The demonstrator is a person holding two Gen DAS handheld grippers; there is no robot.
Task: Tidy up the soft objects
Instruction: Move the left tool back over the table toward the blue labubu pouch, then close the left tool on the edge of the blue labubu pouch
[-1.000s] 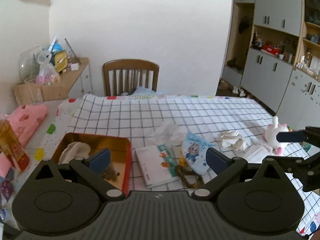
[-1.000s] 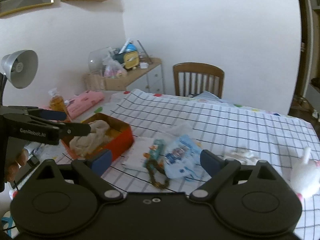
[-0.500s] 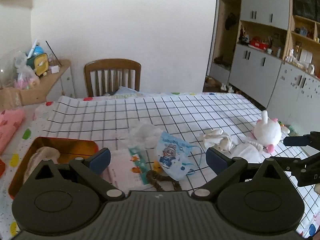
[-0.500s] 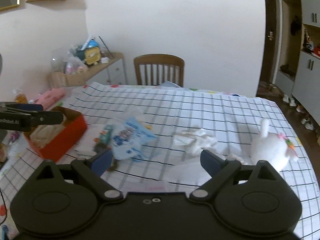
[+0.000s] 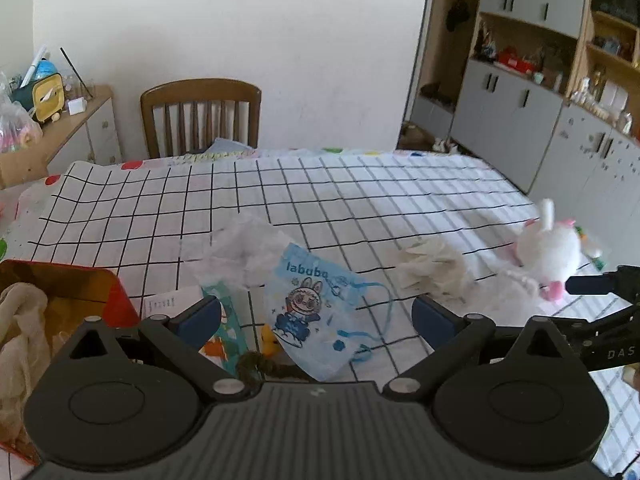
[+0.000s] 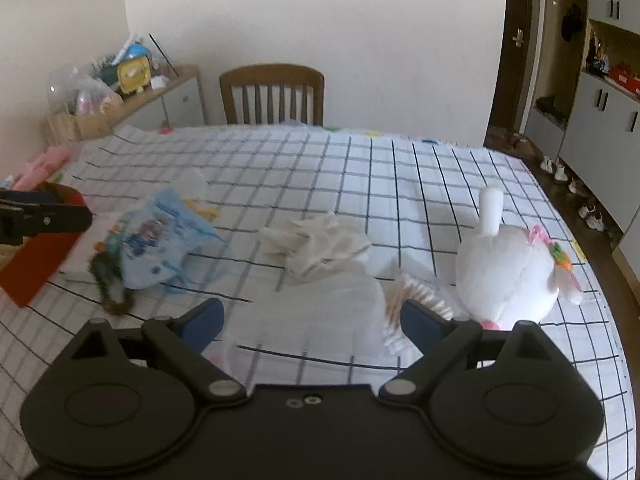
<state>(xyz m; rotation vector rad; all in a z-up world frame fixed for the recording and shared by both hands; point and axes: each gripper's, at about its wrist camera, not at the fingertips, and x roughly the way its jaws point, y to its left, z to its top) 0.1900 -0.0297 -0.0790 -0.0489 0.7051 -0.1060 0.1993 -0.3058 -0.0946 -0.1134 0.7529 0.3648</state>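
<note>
A blue cartoon face mask lies on the checked tablecloth, just ahead of my open, empty left gripper. It also shows in the right wrist view. A crumpled white cloth lies mid-table and also shows in the left wrist view. A white plush toy sits at the right and shows in the left wrist view. A white frilled cloth lies between the fingers of my open, empty right gripper. A red tin at the left holds a beige cloth.
A dark braided band and a small printed packet lie by the mask, with thin white tissue behind. A wooden chair stands at the table's far edge. Cabinets line the right wall.
Both grippers have swung to the right across the table. The tin has slid to the left edge of both views, and the plush toy and white cloths have come closer.
</note>
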